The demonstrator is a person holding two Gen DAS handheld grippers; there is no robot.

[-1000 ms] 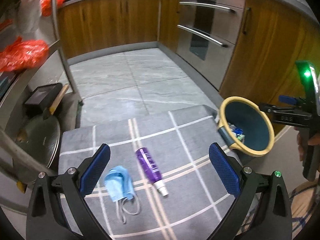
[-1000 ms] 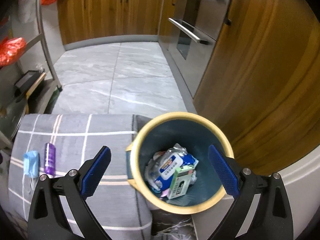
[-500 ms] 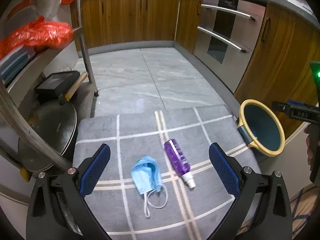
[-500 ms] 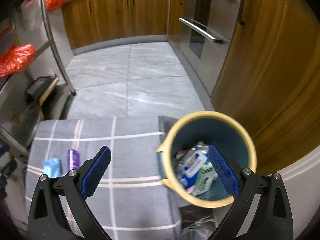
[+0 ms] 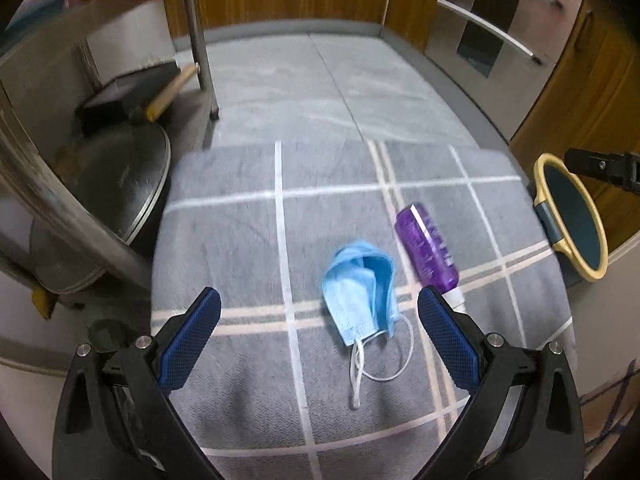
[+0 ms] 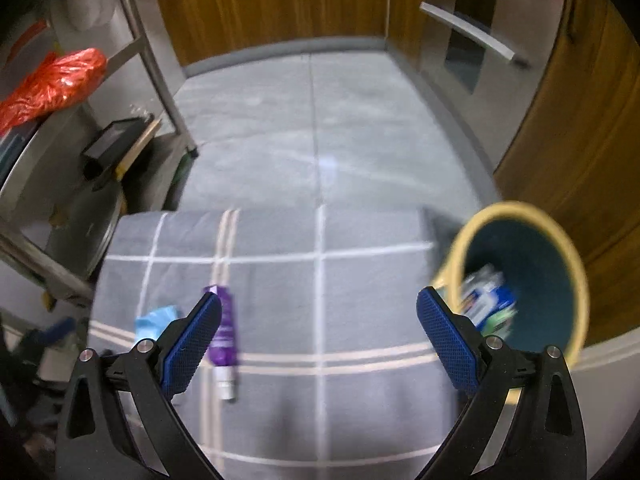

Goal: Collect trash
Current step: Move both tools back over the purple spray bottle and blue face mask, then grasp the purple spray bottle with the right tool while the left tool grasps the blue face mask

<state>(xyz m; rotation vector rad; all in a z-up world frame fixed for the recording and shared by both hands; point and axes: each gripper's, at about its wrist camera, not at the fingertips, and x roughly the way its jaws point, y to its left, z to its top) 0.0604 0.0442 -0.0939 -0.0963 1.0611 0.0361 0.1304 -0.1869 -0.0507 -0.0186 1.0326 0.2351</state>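
A crumpled blue face mask [image 5: 362, 286] with white ear loops lies on the grey checked cloth [image 5: 240, 240]. Just right of it rests a purple bottle [image 5: 426, 246] with a white cap. My left gripper [image 5: 320, 340] hovers open above the mask, nothing between its fingers. In the right wrist view the mask [image 6: 156, 320] and the bottle [image 6: 222, 332] sit at the left, partly behind the left finger. My right gripper [image 6: 318, 344] stands open over the cloth [image 6: 360, 300]. A yellow-rimmed teal bin [image 6: 524, 276] holding wrappers stands at the cloth's right edge, also seen as the bin [image 5: 572, 216].
A metal rack [image 5: 60, 200] with a round pan lid [image 5: 116, 176] and a black box [image 5: 120, 96] stands left. Red bags [image 6: 52, 84] lie on its shelves. Wooden cabinets [image 6: 580, 120] and steel oven drawers [image 5: 492, 28] line the right and back. Grey tiled floor [image 5: 320, 92] lies beyond.
My left gripper moved left and lower toward the mask, which now looks larger. My right gripper swung left, away from above the bin and over the cloth.
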